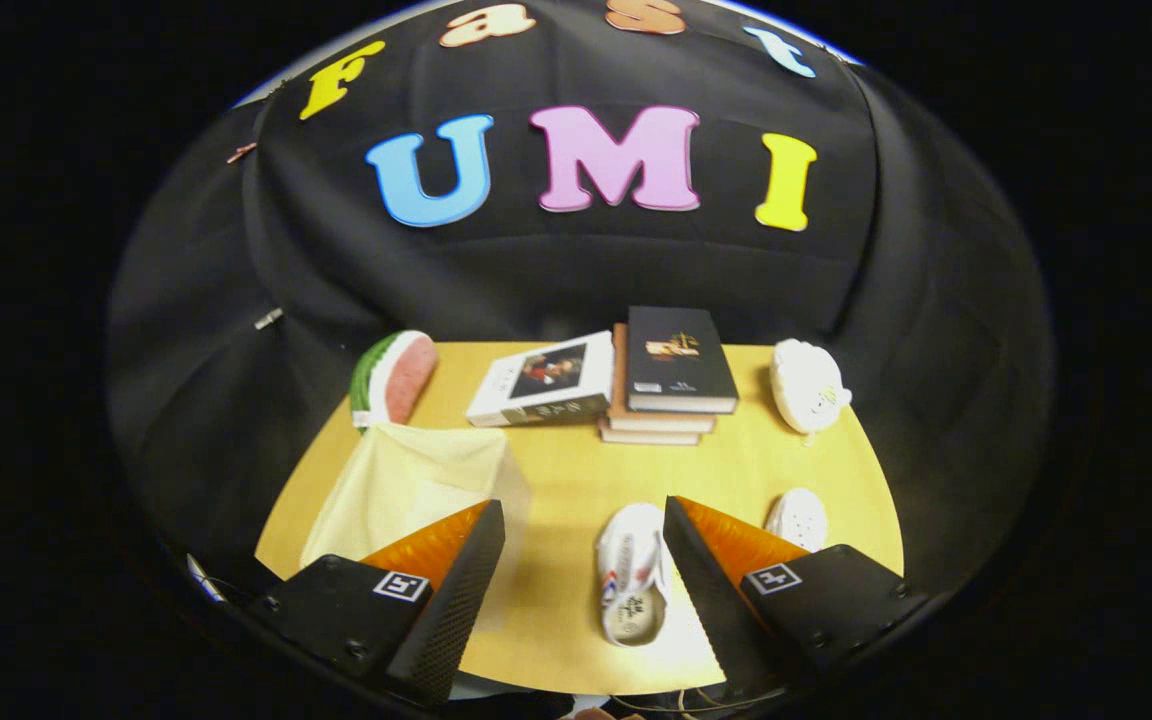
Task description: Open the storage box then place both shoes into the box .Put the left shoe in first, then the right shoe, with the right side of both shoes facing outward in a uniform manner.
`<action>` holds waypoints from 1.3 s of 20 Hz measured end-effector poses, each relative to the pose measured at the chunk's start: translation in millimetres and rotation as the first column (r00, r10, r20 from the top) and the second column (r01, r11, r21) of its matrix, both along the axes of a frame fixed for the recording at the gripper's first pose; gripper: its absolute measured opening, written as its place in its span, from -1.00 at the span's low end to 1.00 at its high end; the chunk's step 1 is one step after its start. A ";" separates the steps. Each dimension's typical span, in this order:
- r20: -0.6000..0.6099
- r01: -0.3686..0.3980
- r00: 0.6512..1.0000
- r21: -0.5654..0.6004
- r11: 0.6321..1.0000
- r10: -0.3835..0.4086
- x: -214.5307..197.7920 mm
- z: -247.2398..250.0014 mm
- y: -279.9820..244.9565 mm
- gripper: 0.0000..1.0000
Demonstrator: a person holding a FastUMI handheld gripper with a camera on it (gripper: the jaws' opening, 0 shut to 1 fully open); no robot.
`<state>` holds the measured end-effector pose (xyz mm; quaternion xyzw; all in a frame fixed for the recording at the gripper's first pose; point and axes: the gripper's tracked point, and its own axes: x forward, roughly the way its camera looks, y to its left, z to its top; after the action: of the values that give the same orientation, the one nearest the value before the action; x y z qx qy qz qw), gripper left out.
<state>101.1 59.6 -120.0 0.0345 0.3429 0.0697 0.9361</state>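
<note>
A watermelon-slice toy (394, 378) is lying at the table's (556, 470) far left corner, with the pale translucent box (414, 485) (lid apparently on) sitting just ahead of the left finger. The gripper (584, 525) is hovering with its fingers spread wide, gripping nothing. One white shoe (632, 585) is lying between them, nearer the right finger; the other shoe (798, 518) is peeking out beyond that finger. Farther back, books (626, 375) and a white plush (808, 385) are resting.
</note>
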 end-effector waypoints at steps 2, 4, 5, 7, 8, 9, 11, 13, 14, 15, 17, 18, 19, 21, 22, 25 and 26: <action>-0.070 0.001 0.998 0.001 1.000 -0.001 -11.0 -34.7 -24.6 0.97; -0.133 -0.005 0.991 -0.009 1.000 0.004 -18.4 -65.1 -46.4 0.97; -0.161 -0.011 0.987 -0.014 1.000 0.009 -22.7 -79.1 -54.5 0.97; -0.220 -0.033 0.975 -0.002 0.999 0.032 -30.3 -107.2 -62.3 0.97; -0.243 -0.047 0.969 0.010 0.999 0.048 -32.7 -120.3 -62.4 0.97; -0.265 -0.063 0.962 0.016 0.998 0.065 -33.0 -132.4 -63.8 0.97; -0.309 -0.112 0.945 0.008 0.994 0.109 -31.9 -157.4 -64.6 0.98; -0.343 -0.162 0.928 -0.015 0.987 0.147 -30.2 -179.7 -63.7 0.97; -0.370 -0.189 0.914 -0.031 0.982 0.164 -30.3 -190.0 -65.7 0.97; -0.385 -0.200 0.907 -0.046 0.979 0.168 -28.1 -200.3 -68.1 0.99; -0.394 -0.207 0.902 -0.043 0.977 0.174 -19.6 -216.4 -67.0 0.99; -0.404 -0.203 0.899 -0.040 0.978 0.170 -16.5 -223.0 -67.4 0.99; -0.411 -0.193 0.897 -0.028 0.981 0.164 -13.6 -228.4 -65.8 0.99; -0.414 -0.160 0.899 -0.008 0.987 0.143 -5.0 -235.5 -63.2 0.96; -0.415 -0.138 0.901 0.007 0.990 0.129 -0.9 -239.3 -60.1 0.89; -0.441 -0.077 0.891 0.080 0.994 0.105 2.3 -245.3 -45.1 0.36; -0.454 -0.048 0.887 0.094 0.994 0.086 2.5 -246.6 -40.8 0.08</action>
<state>103.6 18.8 -366.5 0.0758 0.5513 0.1056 0.8241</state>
